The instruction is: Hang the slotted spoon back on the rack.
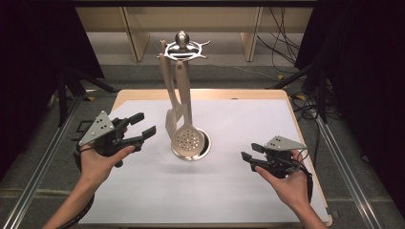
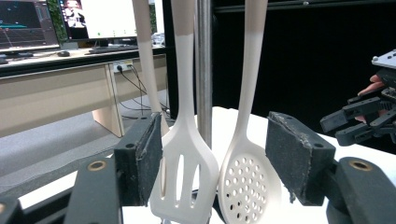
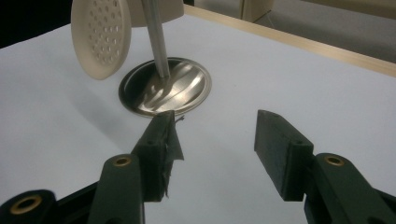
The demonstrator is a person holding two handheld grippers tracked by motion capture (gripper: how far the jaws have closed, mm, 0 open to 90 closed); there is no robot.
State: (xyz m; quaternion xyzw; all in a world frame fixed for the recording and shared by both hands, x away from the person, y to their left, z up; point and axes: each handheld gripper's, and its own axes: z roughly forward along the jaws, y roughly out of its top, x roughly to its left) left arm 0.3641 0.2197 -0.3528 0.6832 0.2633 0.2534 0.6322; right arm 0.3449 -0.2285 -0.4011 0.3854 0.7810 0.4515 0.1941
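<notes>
Two cream-white utensils hang from a metal utensil stand [image 1: 183, 47] at the far middle of the white table [image 1: 239, 191]: a slotted spatula [image 2: 184, 177] and a skimmer spoon [image 2: 247, 184] with a round bowl full of small holes. Both have pale, smooth heads and long handles that turn a beige tone higher up. They hang side by side from the hooked ring at the top of the stand, on either side of its upright steel pole [image 2: 203, 70], and their heads end just above the stand's shiny round base [image 3: 164, 88].

In the left gripper view, the two heads sit between the black jaws of the left gripper [image 2: 212, 163], though farther off than the pads; the spatula head shows close to the left pad and the skimmer nearer the right one. In the high view the left gripper [image 1: 138, 129] is held in a hand left of the stand, pointing toward it and apart from the utensils. Its jaws stand wide apart and hold nothing.

The right gripper [image 1: 249, 155] is held low over the table to the right of the stand, well apart from it. Its jaws [image 3: 212, 140] are also spread, with bare tabletop between them, and grasp nothing; the skimmer and base lie ahead of it.
</notes>
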